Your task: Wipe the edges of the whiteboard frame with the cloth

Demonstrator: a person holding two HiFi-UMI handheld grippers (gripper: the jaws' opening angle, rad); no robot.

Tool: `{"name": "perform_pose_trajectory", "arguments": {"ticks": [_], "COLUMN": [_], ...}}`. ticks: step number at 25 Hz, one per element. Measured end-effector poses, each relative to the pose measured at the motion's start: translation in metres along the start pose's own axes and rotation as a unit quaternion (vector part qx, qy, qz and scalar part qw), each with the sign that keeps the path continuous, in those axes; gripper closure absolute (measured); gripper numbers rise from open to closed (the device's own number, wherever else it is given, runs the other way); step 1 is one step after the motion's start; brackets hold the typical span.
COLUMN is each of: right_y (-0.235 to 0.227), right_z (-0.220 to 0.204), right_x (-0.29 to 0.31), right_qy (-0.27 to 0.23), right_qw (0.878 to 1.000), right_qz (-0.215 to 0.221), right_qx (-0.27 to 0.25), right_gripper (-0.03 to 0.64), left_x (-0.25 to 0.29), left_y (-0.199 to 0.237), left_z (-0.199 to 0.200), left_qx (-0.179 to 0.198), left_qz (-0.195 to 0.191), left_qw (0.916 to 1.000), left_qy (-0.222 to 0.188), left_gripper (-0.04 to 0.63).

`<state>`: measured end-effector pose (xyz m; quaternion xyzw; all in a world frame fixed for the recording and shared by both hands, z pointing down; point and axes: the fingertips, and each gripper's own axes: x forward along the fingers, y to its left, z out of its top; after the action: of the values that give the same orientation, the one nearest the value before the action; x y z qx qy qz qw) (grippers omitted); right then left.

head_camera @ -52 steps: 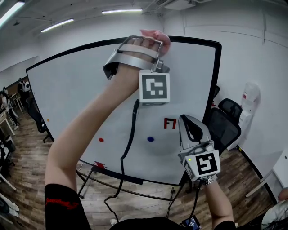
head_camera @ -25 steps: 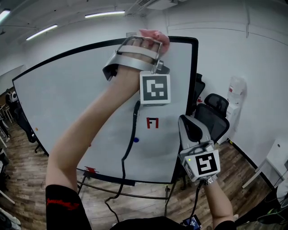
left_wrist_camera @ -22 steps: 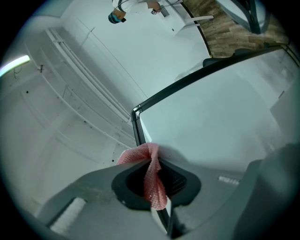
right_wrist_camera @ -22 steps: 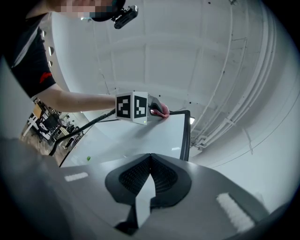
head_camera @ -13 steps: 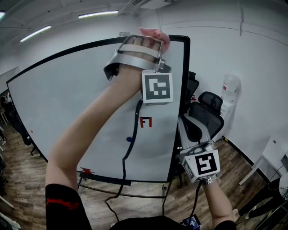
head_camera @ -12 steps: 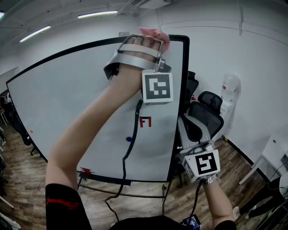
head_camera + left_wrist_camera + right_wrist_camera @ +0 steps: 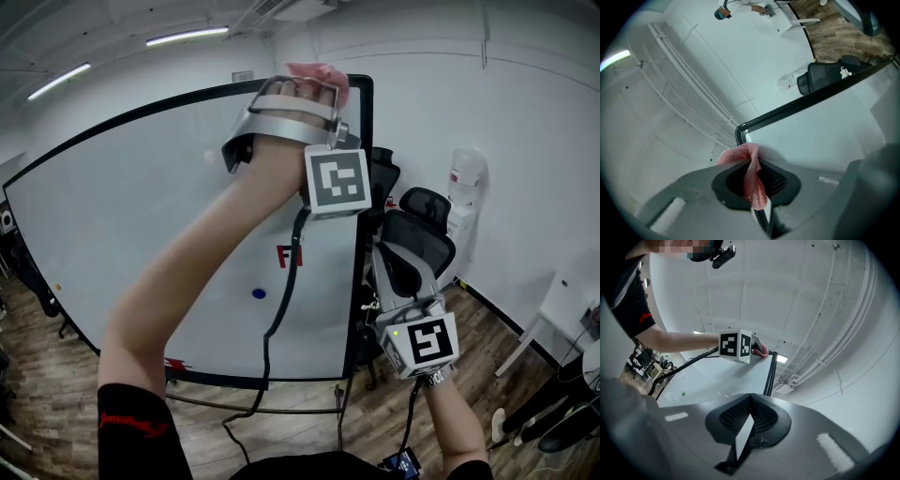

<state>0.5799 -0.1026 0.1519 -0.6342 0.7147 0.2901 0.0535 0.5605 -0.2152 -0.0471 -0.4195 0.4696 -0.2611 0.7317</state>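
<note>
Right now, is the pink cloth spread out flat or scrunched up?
Scrunched up. The pink mesh cloth is twisted into a narrow bunch, pinched in the left gripper, right at a corner of the whiteboard's black frame.

the cloth (image 7: 752, 180) is mesh-patterned pink and the whiteboard frame (image 7: 811, 96) black.

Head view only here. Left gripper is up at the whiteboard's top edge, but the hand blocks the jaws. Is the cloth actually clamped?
Observer: Yes. In the left gripper view, the left gripper is shut on the pink cloth, which runs as a twisted strip between the jaws.
Operator: Cloth on the frame?
Observer: Its bunched end meets the black whiteboard frame right beside the rounded corner.
Operator: Right gripper?
Observer: The right gripper is shut, with nothing between the jaws.
</note>
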Motion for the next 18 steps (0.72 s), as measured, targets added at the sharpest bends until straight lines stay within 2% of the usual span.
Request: {"name": "perform_pose_trajectory", "arguments": {"ticks": [6,15,18], "right_y": [-0.037,-0.053,-0.053], "right_z": [-0.014,-0.021,-0.021], "right_x": [-0.016,-0.032,-0.036], "right_qy": [0.01,0.024,0.027], "right_qw": [1.0,0.999,0.999], "right_qz": [-0.012,-0.032,-0.034], "right_qx": [-0.005,-0.005,-0.005], "right_gripper": [0.615,0.615,0.615], "left_x": [0.018,0.019,0.015], "left_y": [0.0,0.004,0.006], "left_z": [0.047,0.066,0.071], "left_qx": [-0.007,-0.011,-0.021], "left_qz": [-0.001,0.012,0.014], "left_qw": [0.9999,0.9997,0.9991], "left_qy": [-0.013,-0.02,-0.035], "left_gripper": [0.571,0.571,0.571]}}
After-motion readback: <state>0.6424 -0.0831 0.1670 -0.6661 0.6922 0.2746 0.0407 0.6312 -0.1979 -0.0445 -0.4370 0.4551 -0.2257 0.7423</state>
